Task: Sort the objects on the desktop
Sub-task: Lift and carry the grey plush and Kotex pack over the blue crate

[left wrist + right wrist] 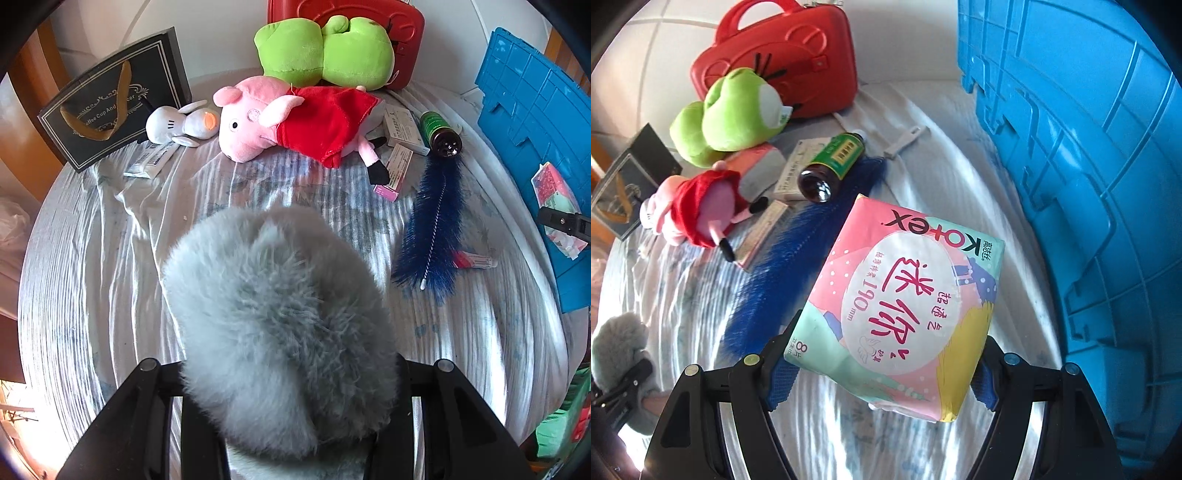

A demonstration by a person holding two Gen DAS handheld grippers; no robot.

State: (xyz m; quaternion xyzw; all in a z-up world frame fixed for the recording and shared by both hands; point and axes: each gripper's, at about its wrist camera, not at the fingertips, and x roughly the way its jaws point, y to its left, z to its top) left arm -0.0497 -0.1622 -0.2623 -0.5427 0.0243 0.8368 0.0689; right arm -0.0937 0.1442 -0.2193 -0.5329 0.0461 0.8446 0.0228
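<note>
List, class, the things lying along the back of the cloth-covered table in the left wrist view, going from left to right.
Black gift bag with gold ribbon handle → small white plush duck → pink plush pig in a red dress → dark glass bottle with green label → blue plastic crate.

The pack, at the right wrist view's centre, reads "Kotex", "190 mm" and "8" among Chinese characters. At ten o'clock in the left view, the black bag reads "Coffee Cup And", remainder hidden.
</note>
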